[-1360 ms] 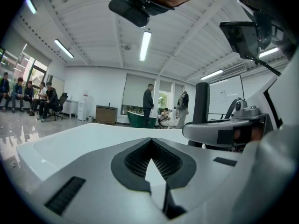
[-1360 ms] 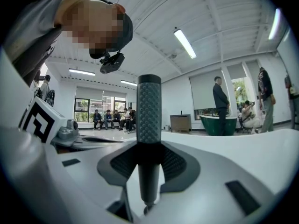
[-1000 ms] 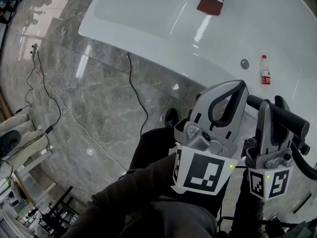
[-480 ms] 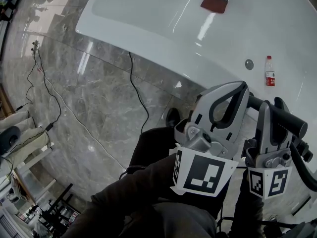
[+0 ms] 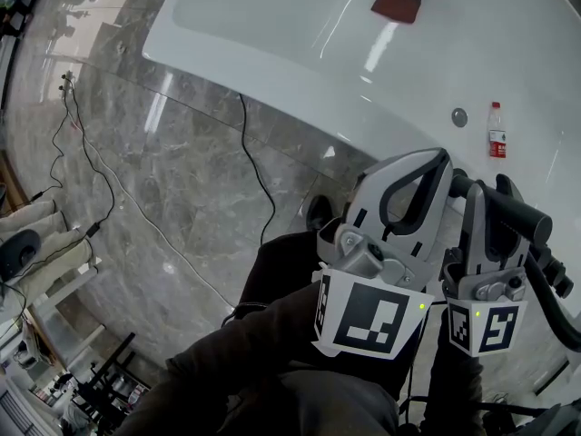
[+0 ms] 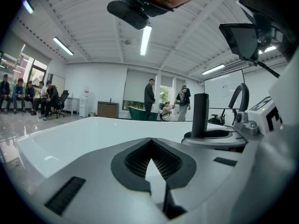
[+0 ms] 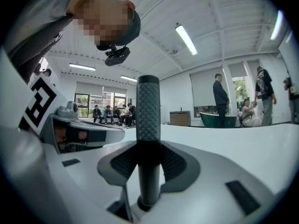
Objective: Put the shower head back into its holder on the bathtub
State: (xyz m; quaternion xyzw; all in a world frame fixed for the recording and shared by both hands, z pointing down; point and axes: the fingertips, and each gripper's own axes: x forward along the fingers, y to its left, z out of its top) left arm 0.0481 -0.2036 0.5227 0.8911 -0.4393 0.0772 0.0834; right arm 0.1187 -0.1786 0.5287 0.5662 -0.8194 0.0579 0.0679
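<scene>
My right gripper [image 5: 495, 192] is shut on the shower head's black textured handle [image 5: 519, 213], which lies across its jaws in the head view. A dark hose [image 5: 552, 291] trails off to the right. In the right gripper view the handle [image 7: 148, 111] stands upright, clamped between the pads of the right gripper [image 7: 148, 149]. My left gripper [image 5: 439, 163] hovers just left of it, shut with nothing in it. In the left gripper view its jaws [image 6: 151, 142] are closed and bare, with the handle [image 6: 201, 114] off to the right. The white bathtub [image 5: 272, 71] lies ahead. I cannot make out the holder.
Inside the tub lie a red cloth [image 5: 397, 3] and a round metal fitting [image 5: 459, 116]. A small bottle [image 5: 497, 131] stands on the rim. A black cable [image 5: 257, 175] crosses the grey marble floor. People stand and sit in the background [image 6: 149, 98].
My right gripper has sunk a little with the handle still clamped. The left gripper has stayed put. The tub has shifted slightly in the head view.
</scene>
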